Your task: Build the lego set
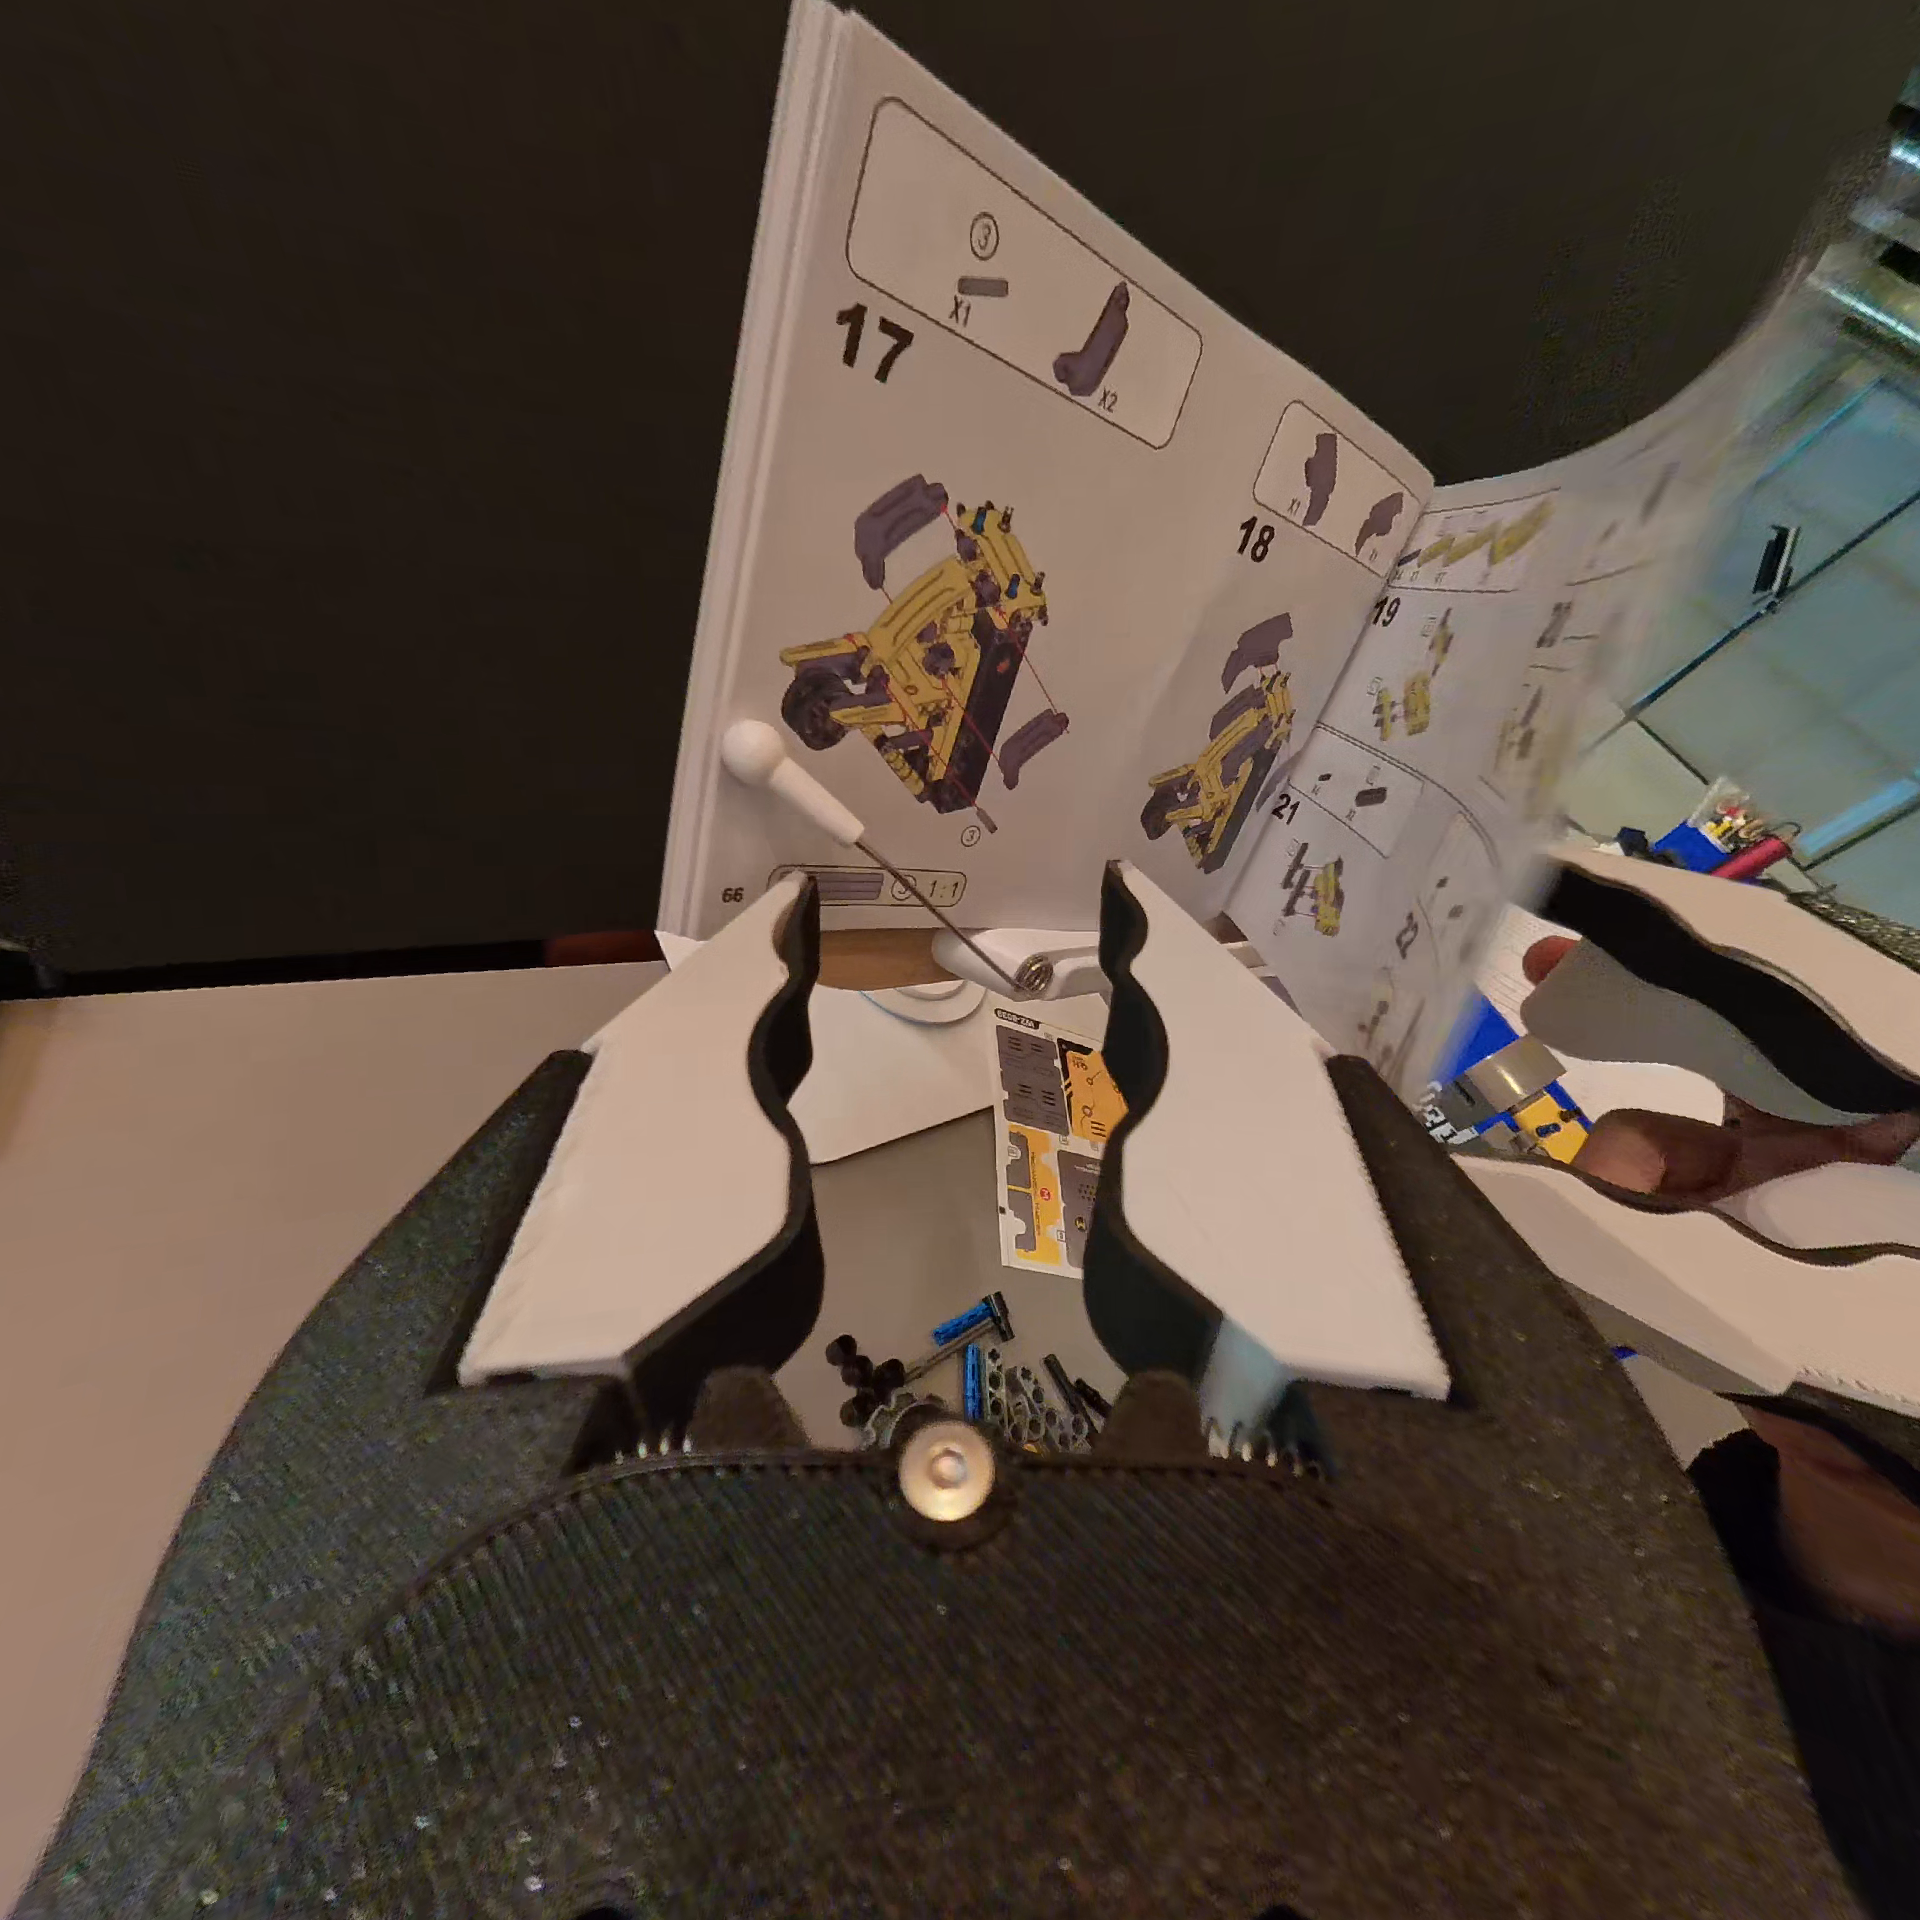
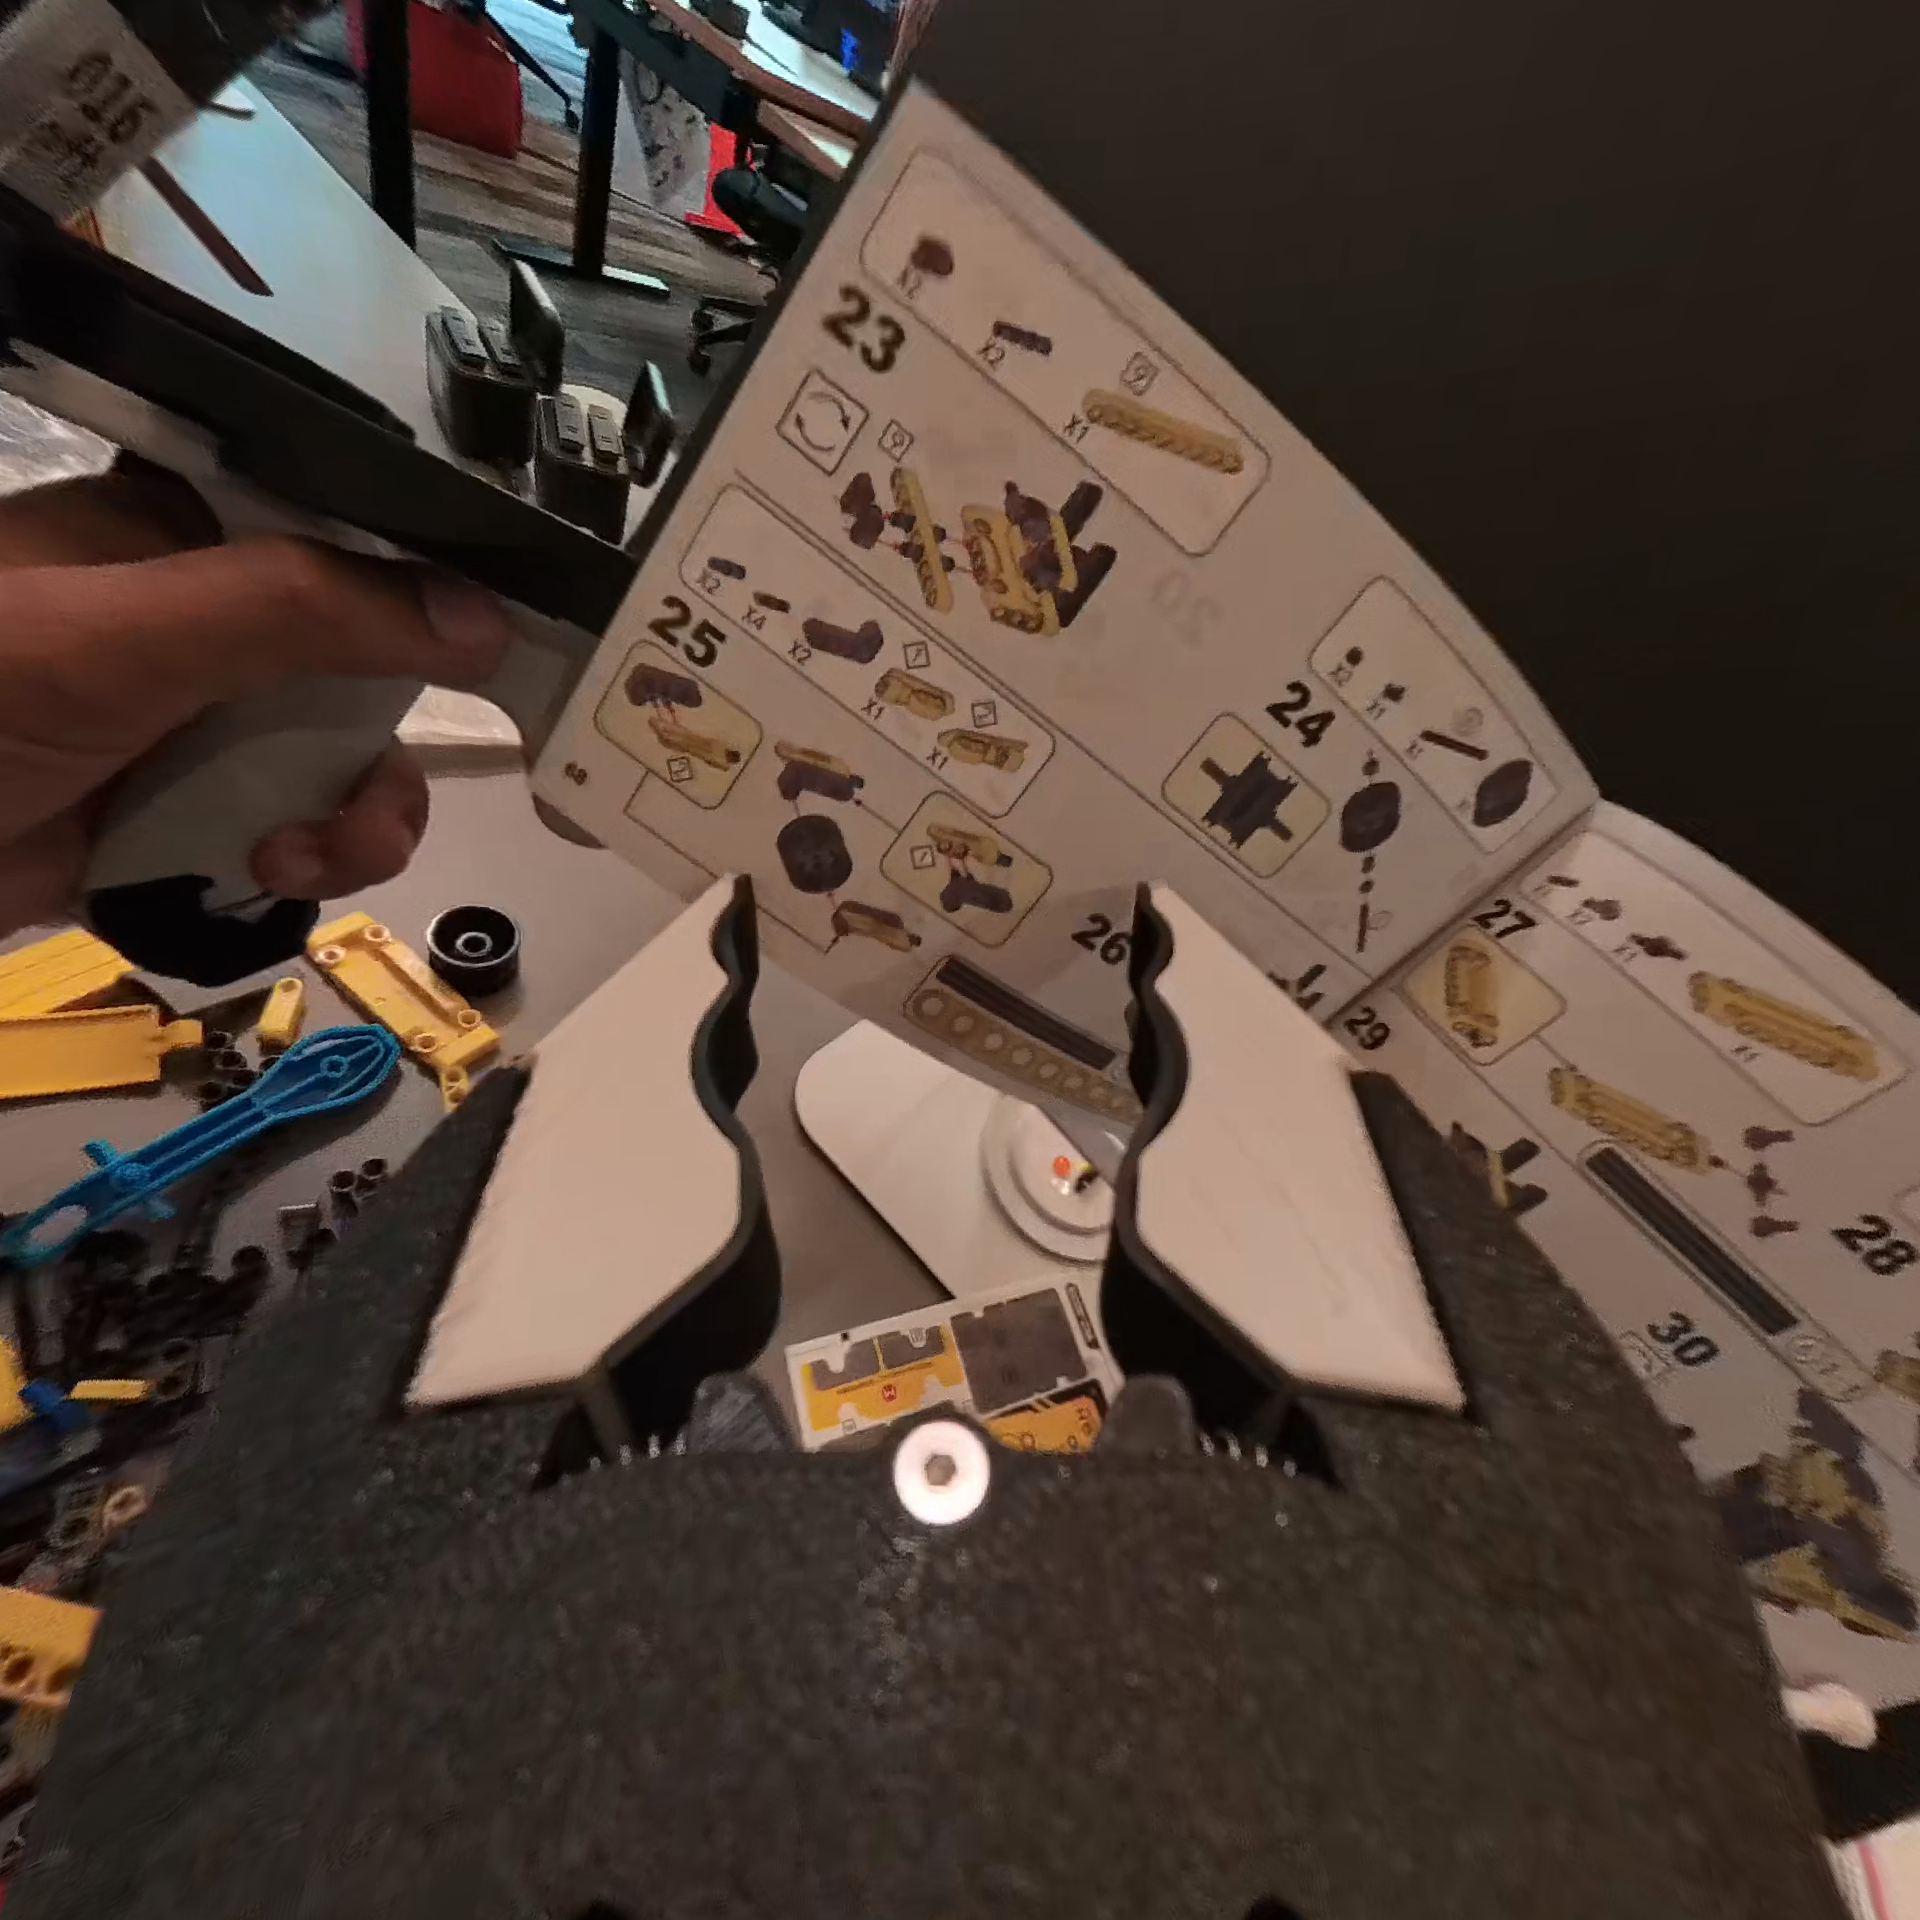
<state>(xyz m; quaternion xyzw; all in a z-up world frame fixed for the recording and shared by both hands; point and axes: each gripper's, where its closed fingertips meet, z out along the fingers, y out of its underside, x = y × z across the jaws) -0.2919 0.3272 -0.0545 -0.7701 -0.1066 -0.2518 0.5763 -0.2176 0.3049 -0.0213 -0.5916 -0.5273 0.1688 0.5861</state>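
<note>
1. The left gripper is held with its jaws apart and nothing between them, above small loose building pieces and a sticker sheet on the grey table.
2. The right gripper is likewise spread and empty.
3. An open instruction booklet is propped upright just beyond both.
4. Yellow parts and a blue tool are seen at the left of the right wrist view.

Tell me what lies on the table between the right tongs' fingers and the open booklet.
In the right wrist view, a sticker sheet lies nearest the right tongs, then a white stand base under the booklet.
</note>
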